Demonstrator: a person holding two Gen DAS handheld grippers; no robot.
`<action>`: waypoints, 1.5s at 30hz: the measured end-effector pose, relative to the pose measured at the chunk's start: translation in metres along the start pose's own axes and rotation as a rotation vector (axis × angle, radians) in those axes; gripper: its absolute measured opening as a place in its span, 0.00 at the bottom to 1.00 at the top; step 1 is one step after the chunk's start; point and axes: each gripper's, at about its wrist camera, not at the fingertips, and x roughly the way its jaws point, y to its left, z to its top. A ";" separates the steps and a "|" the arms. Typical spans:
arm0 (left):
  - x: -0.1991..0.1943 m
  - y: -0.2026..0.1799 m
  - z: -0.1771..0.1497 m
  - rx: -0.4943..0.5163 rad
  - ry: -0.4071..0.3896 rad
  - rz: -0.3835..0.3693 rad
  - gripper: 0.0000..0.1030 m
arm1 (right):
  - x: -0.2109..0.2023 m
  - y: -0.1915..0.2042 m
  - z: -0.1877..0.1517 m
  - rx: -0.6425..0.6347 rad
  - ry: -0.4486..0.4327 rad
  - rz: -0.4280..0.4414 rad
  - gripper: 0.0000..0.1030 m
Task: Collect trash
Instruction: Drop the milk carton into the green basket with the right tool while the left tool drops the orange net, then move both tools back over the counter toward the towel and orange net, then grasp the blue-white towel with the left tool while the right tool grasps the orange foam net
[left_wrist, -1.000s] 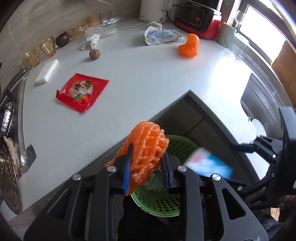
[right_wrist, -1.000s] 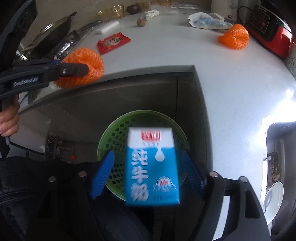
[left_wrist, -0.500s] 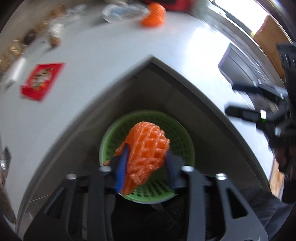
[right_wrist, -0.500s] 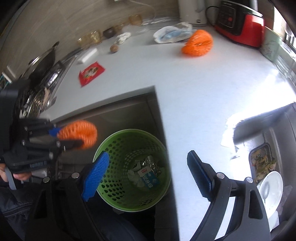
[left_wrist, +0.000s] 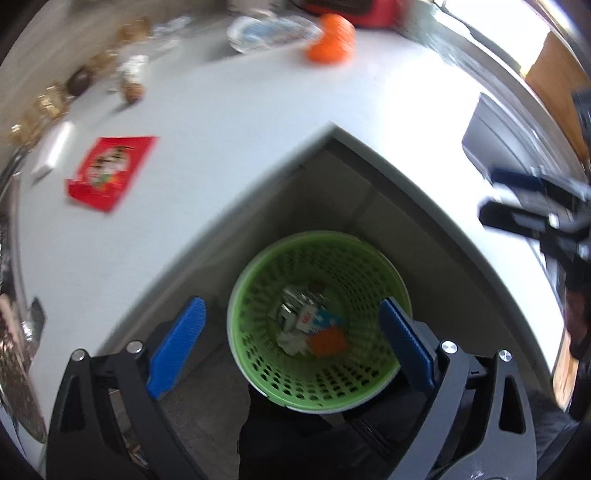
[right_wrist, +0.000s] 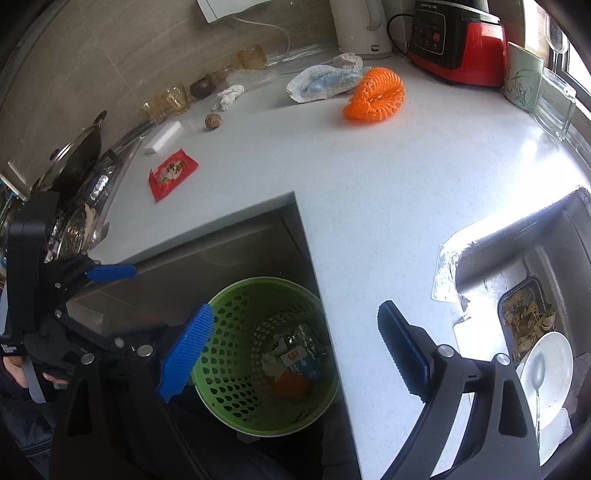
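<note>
I see the green perforated bin (left_wrist: 317, 384) on the floor in the counter's inner corner, holding an orange foam net (left_wrist: 328, 342), a blue-and-white milk carton (right_wrist: 303, 363), foil and crumpled paper. On the white counter (right_wrist: 369, 177) lie a red snack packet (right_wrist: 171, 171), a second orange net (right_wrist: 375, 94) and a crumpled white-blue wrapper (right_wrist: 321, 83). My left gripper (left_wrist: 291, 339) hangs over the bin, jaws opening wide with nothing between the pads. My right gripper (right_wrist: 295, 350) is also opening, empty, above the bin's edge.

green perforated bin (right_wrist: 236, 325), orange mesh sleeve (right_wrist: 375, 96).
</note>
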 end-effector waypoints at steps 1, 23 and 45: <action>-0.005 0.008 0.003 -0.024 -0.020 0.022 0.90 | 0.000 0.001 0.002 -0.001 -0.003 0.000 0.88; -0.023 0.162 0.053 -0.236 -0.147 0.182 0.93 | 0.038 0.013 0.097 0.014 -0.123 -0.178 0.89; 0.079 0.074 0.289 0.051 -0.278 -0.080 0.93 | 0.112 -0.058 0.199 0.279 -0.163 -0.429 0.89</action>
